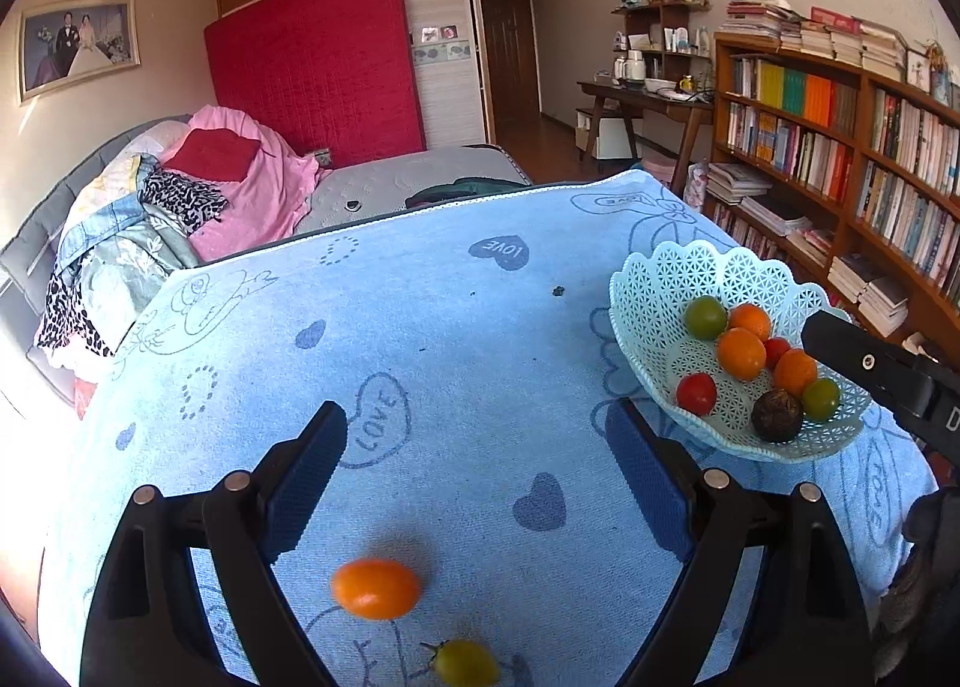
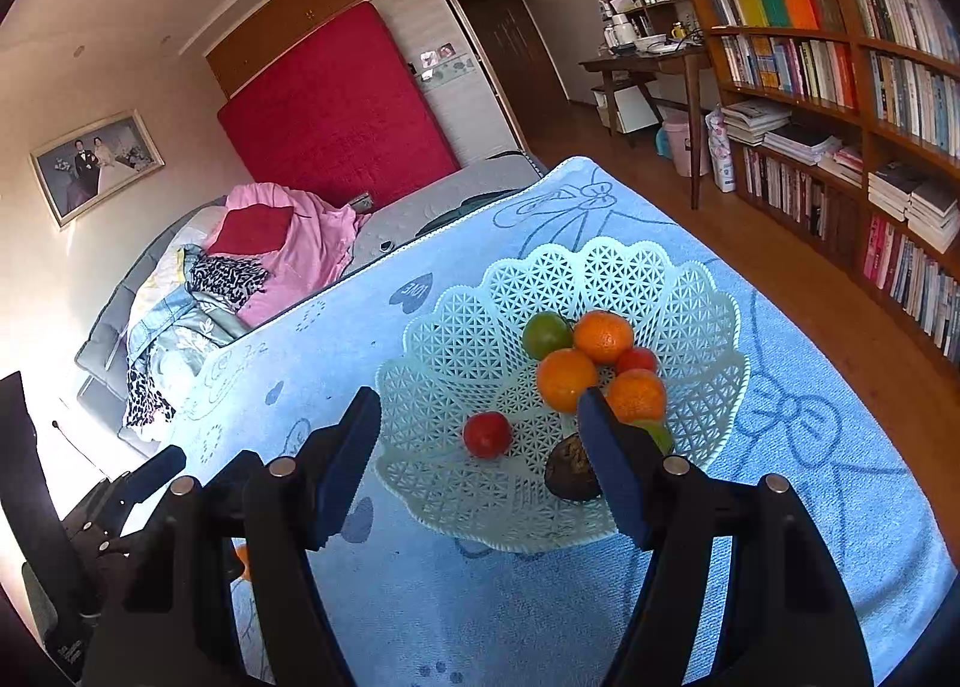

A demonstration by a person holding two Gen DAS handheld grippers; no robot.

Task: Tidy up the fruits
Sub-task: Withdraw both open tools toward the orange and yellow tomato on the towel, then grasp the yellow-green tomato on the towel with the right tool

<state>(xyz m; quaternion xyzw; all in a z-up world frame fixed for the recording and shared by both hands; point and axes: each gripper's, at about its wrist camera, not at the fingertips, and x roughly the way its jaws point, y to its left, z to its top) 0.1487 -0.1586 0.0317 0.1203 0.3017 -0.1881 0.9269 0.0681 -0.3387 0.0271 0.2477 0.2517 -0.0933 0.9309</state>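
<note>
— Looking through the left wrist view first: what do you see?

— The left gripper (image 1: 477, 444) has its jaws spread wide with nothing between them, over the blue towel (image 1: 420, 327) that covers the table. Low in the frame, between the gripper's arms, an orange kumquat (image 1: 375, 588) lies on the cloth, and a green tomato (image 1: 465, 662) sits just below it at the bottom edge, apart from it.

— And the basket?

— The pale lattice basket (image 1: 660, 291) sits at the right of the frame, holding orange, green and red fruit and one dark fruit (image 1: 777, 416) — the other gripper's black body pokes in at the right edge beside it.

— Now the right wrist view?

— The right gripper (image 2: 480, 447) is also wide open, gripping nothing, hovering at the basket's (image 2: 468, 327) near rim in the centre of the frame. A red tomato (image 2: 487, 434) lies alone on the basket's floor; the oranges (image 2: 602, 335) cluster toward the right. A bookshelf (image 2: 840, 87) fills the upper right.
</note>
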